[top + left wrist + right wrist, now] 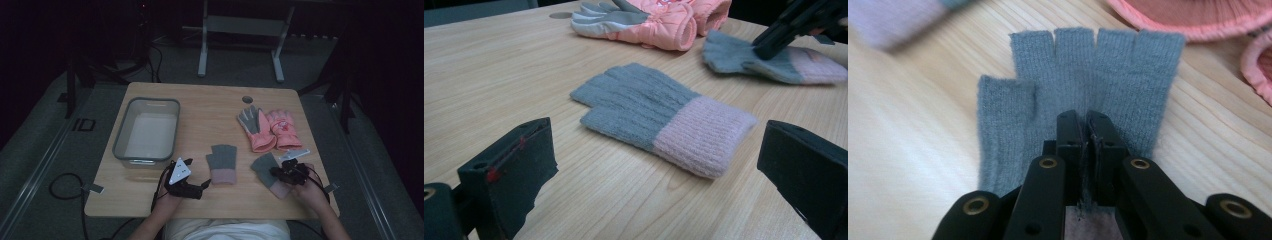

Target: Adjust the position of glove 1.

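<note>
At lower right of the high view the right gripper point(289, 172) pinches the grey knit fingerless glove with a pink cuff point(266, 167) in a thin fold that may slip free if lifted, while the left gripper point(197, 189) waits wide open beside its matching glove point(223, 163).

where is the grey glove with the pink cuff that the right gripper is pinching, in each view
High view: pinched grey glove lower right, under the right gripper.
Left gripper view: upper right.
Right gripper view: centre, fingers up.
Shared landmark: the pink padded gloves just beyond it.
</note>
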The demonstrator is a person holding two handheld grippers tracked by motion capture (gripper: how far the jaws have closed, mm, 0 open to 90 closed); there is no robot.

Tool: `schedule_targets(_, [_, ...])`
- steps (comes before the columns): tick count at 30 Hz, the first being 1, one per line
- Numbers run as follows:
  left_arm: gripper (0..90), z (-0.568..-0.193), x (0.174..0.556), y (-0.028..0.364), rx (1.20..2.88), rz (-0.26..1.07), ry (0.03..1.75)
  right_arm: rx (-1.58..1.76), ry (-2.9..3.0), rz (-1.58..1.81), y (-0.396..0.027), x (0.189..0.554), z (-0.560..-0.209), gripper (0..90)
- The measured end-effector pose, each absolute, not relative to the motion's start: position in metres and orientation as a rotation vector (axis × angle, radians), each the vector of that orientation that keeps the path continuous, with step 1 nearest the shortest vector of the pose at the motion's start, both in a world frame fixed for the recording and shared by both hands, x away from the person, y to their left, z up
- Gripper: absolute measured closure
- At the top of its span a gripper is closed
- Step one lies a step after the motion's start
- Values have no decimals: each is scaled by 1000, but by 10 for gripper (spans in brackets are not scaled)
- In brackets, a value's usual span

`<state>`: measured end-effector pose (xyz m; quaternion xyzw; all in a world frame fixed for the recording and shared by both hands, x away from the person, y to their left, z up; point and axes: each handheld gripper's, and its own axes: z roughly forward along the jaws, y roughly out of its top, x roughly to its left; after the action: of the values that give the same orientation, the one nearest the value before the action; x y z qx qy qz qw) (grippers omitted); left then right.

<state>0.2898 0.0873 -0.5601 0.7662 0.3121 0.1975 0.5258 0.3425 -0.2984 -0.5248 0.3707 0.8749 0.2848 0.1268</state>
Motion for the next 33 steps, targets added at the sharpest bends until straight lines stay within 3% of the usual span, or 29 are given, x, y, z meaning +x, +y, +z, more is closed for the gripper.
schedule_targets(16, [17,-560,289,87,1832,478,743,1434,2065,1112,-280,300,-466,853])
schedule_targets(33, [17,-560,289,88,1829,473,740,1701,1894,991,-276,312,-511,849])
